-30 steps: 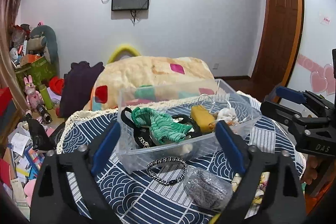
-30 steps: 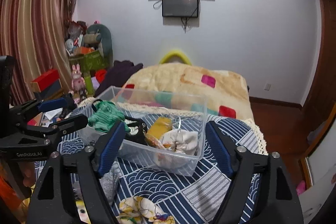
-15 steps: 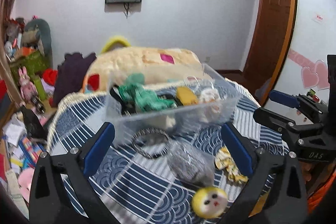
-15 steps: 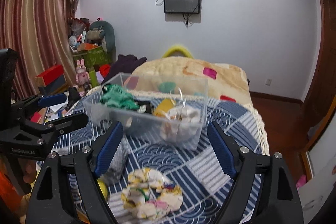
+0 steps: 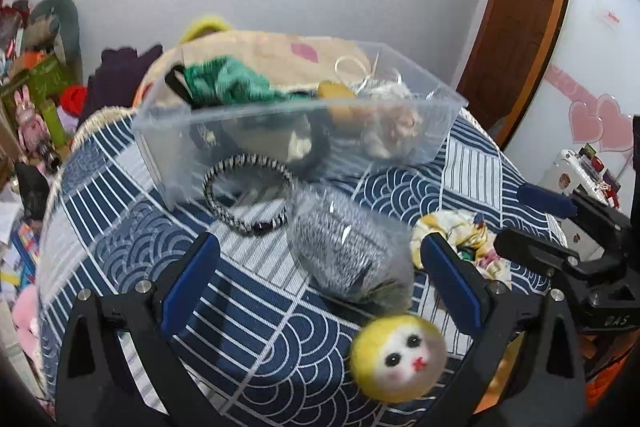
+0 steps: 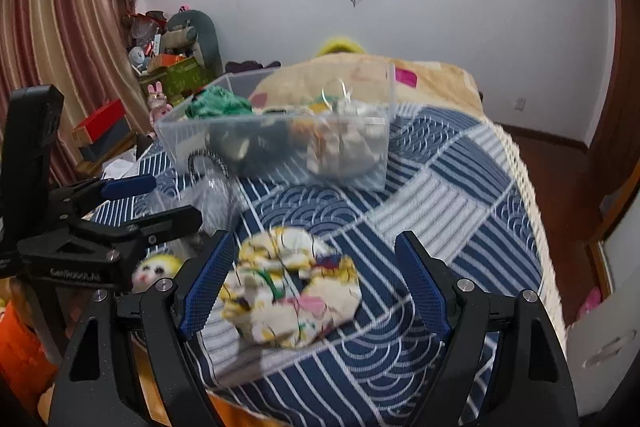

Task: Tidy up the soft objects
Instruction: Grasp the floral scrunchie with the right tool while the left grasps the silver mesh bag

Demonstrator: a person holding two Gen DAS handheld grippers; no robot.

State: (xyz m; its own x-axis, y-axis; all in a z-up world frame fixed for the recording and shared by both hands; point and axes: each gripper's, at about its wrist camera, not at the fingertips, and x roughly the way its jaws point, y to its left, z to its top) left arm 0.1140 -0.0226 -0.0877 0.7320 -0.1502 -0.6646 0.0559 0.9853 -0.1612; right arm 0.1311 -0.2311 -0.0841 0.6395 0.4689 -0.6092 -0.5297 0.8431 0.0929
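1 clear bin, 1 striped hairband, 1 bagged grey item, 1 floral scrunchie, 1 yellow plush ball

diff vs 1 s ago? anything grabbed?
Both tools pulled back from the clear bin and tilted down: left tool now frames the grey bagged item, right tool the floral scrunchie. Nothing grabbed; both still open, items unmoved.

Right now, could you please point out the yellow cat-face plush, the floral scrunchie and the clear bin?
yellow cat-face plush [image 5: 400,357]: left wrist view, white face.
floral scrunchie [image 6: 290,295]: right wrist view, bunched middle.
clear bin [image 5: 280,143]: left wrist view, front wall.
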